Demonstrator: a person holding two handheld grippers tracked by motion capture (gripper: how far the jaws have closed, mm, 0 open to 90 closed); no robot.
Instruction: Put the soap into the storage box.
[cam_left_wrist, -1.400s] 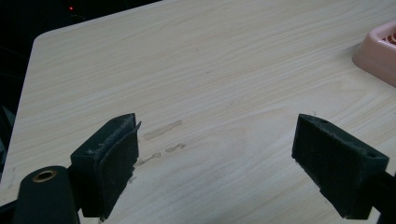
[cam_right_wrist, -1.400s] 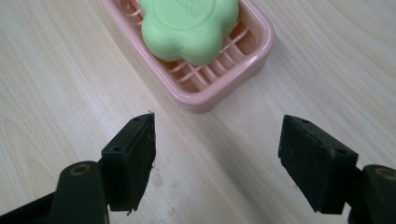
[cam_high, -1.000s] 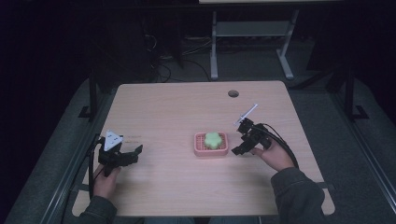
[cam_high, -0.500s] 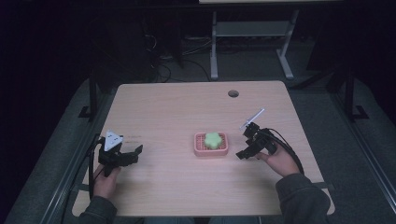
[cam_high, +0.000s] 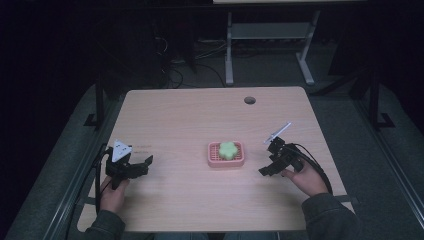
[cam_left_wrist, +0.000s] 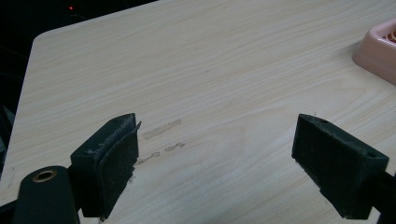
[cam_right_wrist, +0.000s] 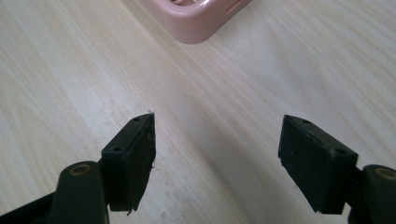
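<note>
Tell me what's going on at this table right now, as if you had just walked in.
A person sits at a wooden table with tongs in each hand. In the middle stands a pink tray with a green flower-shaped piece lying in it. The right tongs are just right of the tray, jaws open and empty, with the tray's corner ahead of them. The left tongs rest farther off at the left, also open and empty. Nothing is gripped at this moment.

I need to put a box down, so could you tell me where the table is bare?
The table is bare between the pink tray and the far edge, and between the left gripper and the tray. It is tightest between the tray and the right gripper.
</note>
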